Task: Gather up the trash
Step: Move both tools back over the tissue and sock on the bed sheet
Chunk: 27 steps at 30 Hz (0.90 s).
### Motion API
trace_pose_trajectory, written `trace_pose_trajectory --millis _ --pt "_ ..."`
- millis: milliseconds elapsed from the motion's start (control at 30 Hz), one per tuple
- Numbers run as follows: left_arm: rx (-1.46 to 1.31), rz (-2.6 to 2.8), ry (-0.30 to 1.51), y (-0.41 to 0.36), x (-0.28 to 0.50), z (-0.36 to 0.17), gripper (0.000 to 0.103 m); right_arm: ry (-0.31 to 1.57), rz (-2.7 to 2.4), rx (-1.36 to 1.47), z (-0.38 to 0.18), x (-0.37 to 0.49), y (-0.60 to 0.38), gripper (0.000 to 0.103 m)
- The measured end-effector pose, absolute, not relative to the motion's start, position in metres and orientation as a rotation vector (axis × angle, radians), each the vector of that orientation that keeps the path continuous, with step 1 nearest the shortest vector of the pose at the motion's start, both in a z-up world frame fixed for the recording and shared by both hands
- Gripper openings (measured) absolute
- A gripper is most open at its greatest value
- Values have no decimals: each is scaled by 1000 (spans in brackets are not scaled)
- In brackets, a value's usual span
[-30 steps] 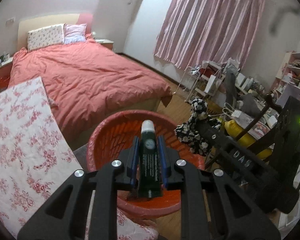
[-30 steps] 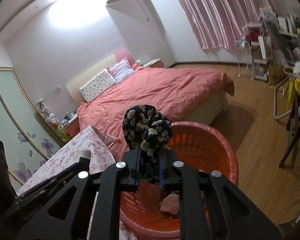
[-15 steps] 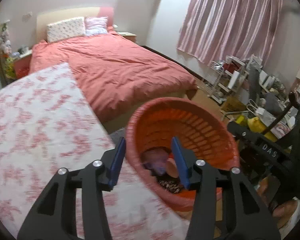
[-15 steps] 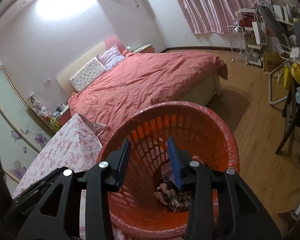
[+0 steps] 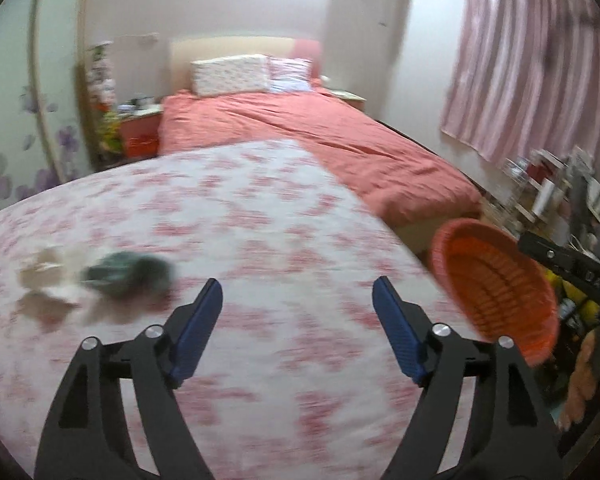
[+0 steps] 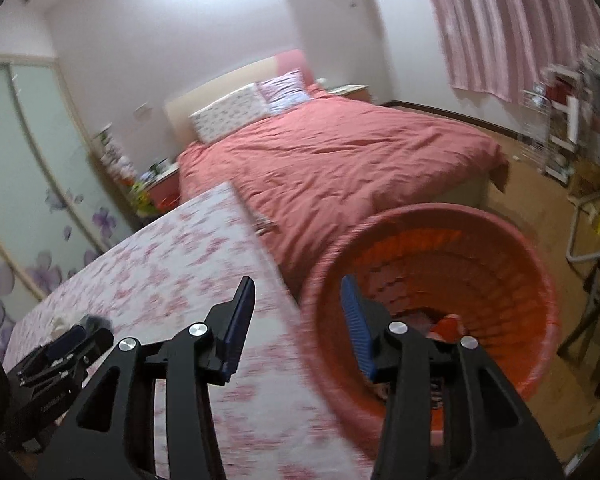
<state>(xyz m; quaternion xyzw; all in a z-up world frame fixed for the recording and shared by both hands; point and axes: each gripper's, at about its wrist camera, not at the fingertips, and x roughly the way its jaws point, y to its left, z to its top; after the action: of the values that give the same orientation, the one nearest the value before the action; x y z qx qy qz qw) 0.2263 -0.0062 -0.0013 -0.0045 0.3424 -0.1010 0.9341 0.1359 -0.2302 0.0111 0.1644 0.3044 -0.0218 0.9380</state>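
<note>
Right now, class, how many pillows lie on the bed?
2: a floral pillow against the headboard, and a paler pillow touching its right side. Blur could hide others.

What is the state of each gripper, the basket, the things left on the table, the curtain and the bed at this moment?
left gripper: jaws opening, nothing between them.
right gripper: jaws opening, nothing between them.
orange basket: upright beside the table, some trash inside.
dark crumpled item: lying on the flowered tablecloth, blurred.
pale scraps: lying beside it, blurred.
curtain: drawn.
bed: made.
</note>
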Motion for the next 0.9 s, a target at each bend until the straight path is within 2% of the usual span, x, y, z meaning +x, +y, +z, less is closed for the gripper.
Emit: trace_pose_trajectory --millis 267,467,700,900 --pt "-57 35 649 110 215 1 87 664 125 208 20 161 -133 52" --pt "-120 162 658 185 211 -3 89 723 241 141 10 187 -52 53" --pt "-188 227 661 239 207 -7 89 768 301 23 -8 219 26 53" --pt "-208 245 680 259 213 -16 89 796 295 14 -21 248 51 54"
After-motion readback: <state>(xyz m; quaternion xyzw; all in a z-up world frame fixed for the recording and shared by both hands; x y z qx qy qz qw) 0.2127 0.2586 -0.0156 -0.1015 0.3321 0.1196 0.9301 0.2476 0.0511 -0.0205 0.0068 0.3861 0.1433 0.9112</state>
